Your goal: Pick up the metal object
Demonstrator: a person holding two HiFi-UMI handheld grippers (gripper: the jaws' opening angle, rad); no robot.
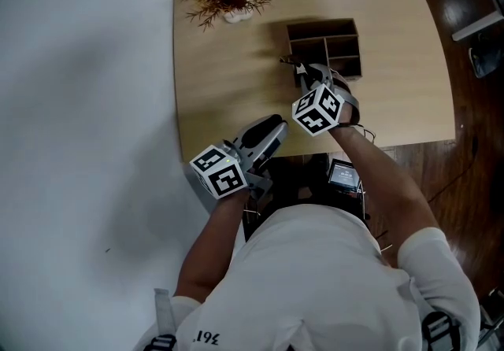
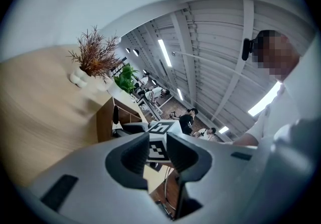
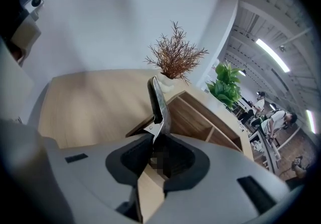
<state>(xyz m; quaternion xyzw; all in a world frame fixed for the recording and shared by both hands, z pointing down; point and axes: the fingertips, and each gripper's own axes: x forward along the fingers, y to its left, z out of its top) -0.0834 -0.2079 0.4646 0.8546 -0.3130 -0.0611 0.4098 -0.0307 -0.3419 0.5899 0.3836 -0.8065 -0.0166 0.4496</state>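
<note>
Your left gripper (image 2: 156, 150) hangs at the near edge of the light wooden table (image 1: 228, 82), jaws a bit apart with nothing between them, just the other gripper's marker cube showing through the gap. Off to its right, your right gripper (image 3: 155, 143) is clamped on the slim silver metal tool with the dark handle (image 3: 157, 100). The tool sticks out past the jaws, lifted clear of the tabletop beside the brown wooden divided box (image 3: 200, 117).
</note>
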